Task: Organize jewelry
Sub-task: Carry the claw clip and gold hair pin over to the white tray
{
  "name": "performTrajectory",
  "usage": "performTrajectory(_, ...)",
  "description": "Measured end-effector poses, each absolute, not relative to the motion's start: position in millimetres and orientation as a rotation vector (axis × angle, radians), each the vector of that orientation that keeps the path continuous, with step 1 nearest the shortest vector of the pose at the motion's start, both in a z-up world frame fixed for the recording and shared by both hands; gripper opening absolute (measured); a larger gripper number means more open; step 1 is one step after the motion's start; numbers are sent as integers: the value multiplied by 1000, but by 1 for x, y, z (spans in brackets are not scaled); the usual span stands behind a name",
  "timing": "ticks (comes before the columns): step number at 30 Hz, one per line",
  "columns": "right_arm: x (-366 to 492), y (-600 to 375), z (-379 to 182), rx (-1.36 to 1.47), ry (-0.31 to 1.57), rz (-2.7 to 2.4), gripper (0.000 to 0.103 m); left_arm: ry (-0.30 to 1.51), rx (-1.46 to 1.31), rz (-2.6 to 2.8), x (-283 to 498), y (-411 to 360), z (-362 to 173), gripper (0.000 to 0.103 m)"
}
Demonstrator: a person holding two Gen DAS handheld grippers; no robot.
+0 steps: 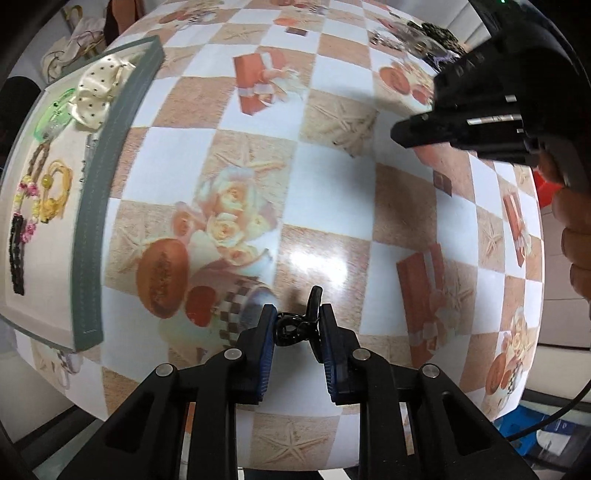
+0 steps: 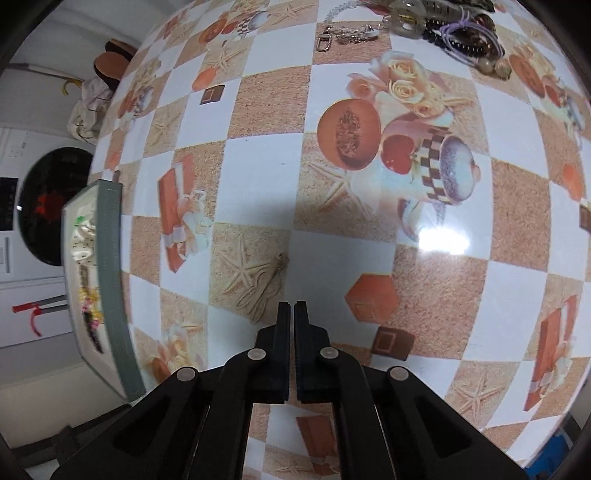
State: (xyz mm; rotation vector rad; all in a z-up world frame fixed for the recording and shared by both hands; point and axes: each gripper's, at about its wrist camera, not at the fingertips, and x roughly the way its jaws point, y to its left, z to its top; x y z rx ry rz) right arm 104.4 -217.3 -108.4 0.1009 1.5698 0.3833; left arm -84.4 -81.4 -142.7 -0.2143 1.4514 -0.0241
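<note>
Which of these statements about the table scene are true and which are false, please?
1. The left tongs hold a small black hair clip. True.
2. The right tongs are wide open. False: they are shut, with nothing between them.
3. The tray already holds a cream polka-dot bow. True.
4. The tablecloth is plain white. False: it is chequered, with printed fruit and starfish.
5. A pile of jewelry lies at the far table edge. True.

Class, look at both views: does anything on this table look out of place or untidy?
Yes. A tangled heap of jewelry lies loose at the table's far edge, outside the tray where other pieces are laid. The left gripper holds a black hair clip.
</note>
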Motion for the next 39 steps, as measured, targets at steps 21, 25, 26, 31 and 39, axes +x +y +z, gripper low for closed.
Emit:
performTrajectory(21, 106, -181, -112, -40, 1520, 352, 8, 1424, -239, 73, -90, -60, -99, 29)
performTrajectory(25, 100, -201, -102, -11, 1521, 396, 8, 1419, -235, 74, -91, -57, -91, 29)
performTrajectory(26, 98, -205, -100, -5, 1523, 402, 8, 1418, -236, 75, -90, -56, -89, 29)
performTrajectory(31, 84, -227, -88, 34, 1538, 427, 8, 1414, -230, 82, -86, -51, -78, 29)
performTrajectory(39, 59, -239, -72, 61, 1556, 443, 8, 1398, -211, 95, -85, -54, -61, 29)
